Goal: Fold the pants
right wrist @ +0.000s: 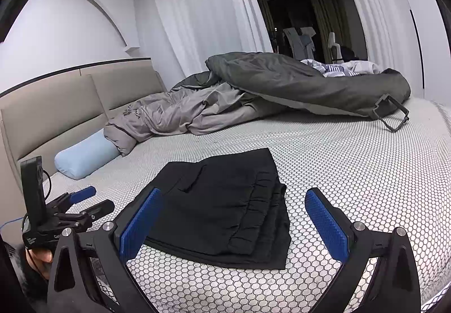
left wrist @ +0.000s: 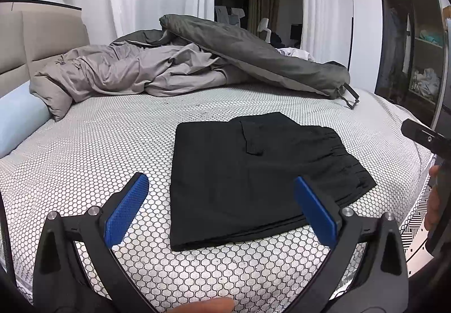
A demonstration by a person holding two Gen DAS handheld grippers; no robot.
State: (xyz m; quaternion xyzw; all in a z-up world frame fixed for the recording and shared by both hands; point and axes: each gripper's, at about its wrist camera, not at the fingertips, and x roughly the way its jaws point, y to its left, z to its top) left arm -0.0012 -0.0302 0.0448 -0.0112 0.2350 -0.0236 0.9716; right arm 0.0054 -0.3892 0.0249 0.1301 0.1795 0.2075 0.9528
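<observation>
Left of the pants point(left wrist: 253, 180), at the headboard end, a blue pillow point(left wrist: 19, 121) is seen, with grey bedding point(left wrist: 126, 70) heaped beyond the pants at the far side of the bed point(left wrist: 98, 138). The bedding appears to have been pushed back so that flat room is left for folding. The left gripper point(left wrist: 221, 208) is held above the pants' near edge with its jaws spread wide and nothing between them. The pants are laid flat mid-bed as a compact black rectangle, waistband to the right; the fold is judged nearly or fully done. Bare patterned sheet is left on every side of the pants, so room for withdrawal is ample. Right of the pants, the right gripper point(right wrist: 234, 217) is likewise held agape and empty, near the waistband edge. A dark buckle strap point(right wrist: 391, 111) lies well beyond the pants.
</observation>
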